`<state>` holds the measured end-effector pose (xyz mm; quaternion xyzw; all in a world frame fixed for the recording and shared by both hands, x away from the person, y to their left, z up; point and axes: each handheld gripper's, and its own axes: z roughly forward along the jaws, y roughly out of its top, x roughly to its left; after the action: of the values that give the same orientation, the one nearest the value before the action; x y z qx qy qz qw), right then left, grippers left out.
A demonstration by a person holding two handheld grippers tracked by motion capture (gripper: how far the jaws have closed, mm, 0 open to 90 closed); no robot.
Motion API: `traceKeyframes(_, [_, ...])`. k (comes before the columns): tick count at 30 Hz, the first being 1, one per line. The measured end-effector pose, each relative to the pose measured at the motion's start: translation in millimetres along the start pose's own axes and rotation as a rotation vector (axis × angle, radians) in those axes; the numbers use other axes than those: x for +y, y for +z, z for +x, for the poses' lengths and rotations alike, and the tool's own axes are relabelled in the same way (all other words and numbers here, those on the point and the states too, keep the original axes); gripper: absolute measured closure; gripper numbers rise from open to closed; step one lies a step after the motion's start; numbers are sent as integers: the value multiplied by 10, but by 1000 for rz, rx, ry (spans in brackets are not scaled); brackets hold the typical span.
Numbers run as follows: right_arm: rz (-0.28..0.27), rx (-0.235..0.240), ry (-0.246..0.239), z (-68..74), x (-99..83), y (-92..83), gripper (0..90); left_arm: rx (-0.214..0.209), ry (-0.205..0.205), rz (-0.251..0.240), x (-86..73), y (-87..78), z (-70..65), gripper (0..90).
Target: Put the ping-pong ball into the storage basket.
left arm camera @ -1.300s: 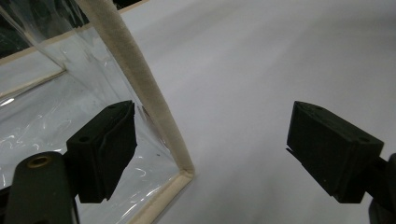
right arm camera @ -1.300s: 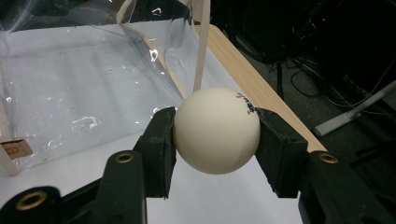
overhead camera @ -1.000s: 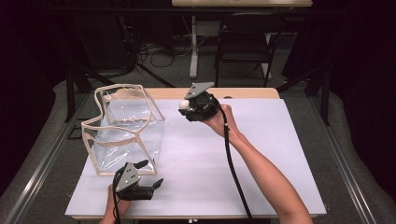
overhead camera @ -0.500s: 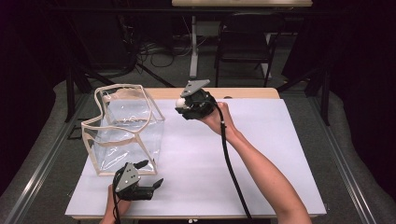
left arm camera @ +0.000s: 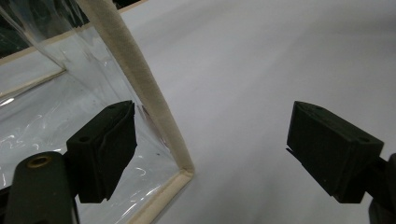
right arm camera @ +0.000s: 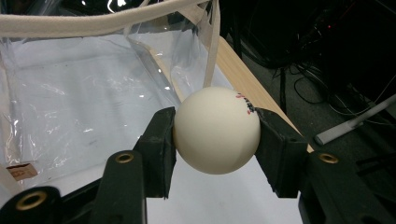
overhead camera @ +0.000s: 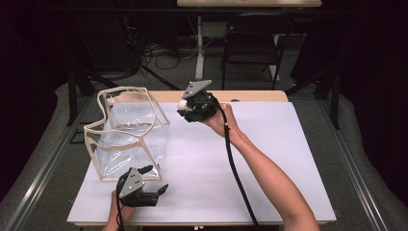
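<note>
A clear plastic bag with cream trim stands open on the left of the white table. My right gripper is raised just right of the bag's rim, shut on a white ping-pong ball. In the right gripper view the ball with a small red mark sits squeezed between the two jaws, and the bag is close behind it. My left gripper rests low at the bag's near right corner, open. In the left gripper view the bag's cream corner seam stands between the spread jaws.
A wooden strip edges the table's far side. Beyond it stand a dark chair and a table leg with cables on the floor. Metal rails run along both sides of the table.
My right gripper, with the ball, has moved a little left and toward the bag's rim. The left gripper has stayed put.
</note>
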<state>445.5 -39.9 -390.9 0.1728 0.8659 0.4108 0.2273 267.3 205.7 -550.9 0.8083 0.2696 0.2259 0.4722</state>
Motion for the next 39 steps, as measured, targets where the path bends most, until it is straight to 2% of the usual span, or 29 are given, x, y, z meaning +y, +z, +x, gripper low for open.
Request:
traceKeyframes(23, [4, 13, -17, 26, 171, 28, 507, -1, -1, -2, -2, 3, 4, 158])
traceKeyframes(39, [5, 19, -37, 53, 356, 17, 507, -2, -1, -4, 0, 2, 6, 158])
